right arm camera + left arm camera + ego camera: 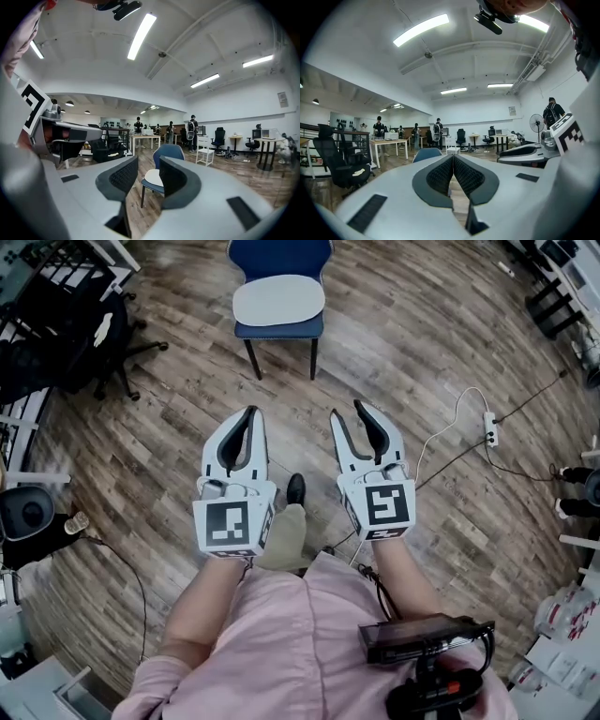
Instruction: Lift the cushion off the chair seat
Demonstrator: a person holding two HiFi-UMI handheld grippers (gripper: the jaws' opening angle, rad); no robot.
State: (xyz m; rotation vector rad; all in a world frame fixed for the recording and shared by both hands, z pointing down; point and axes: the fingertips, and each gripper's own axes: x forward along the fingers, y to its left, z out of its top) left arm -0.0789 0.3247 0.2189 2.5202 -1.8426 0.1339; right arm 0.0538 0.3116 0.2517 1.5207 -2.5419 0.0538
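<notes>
I held left gripper (249, 414) closed empty, right gripper (346, 412) parted empty; white cushion (278, 300) at 12 o'clock needed a closer approach, left opened.

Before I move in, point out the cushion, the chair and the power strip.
cushion (278, 300), head view, middle of its top.
chair (279, 257), head view, blue backrest.
power strip (489, 427), head view, its white body.

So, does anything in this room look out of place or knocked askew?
Nothing much. The white cushion lies flat and square on the blue chair. The only untidy thing is a power strip with cables trailing loose across the wooden floor at the right, which someone might trip on.
</notes>
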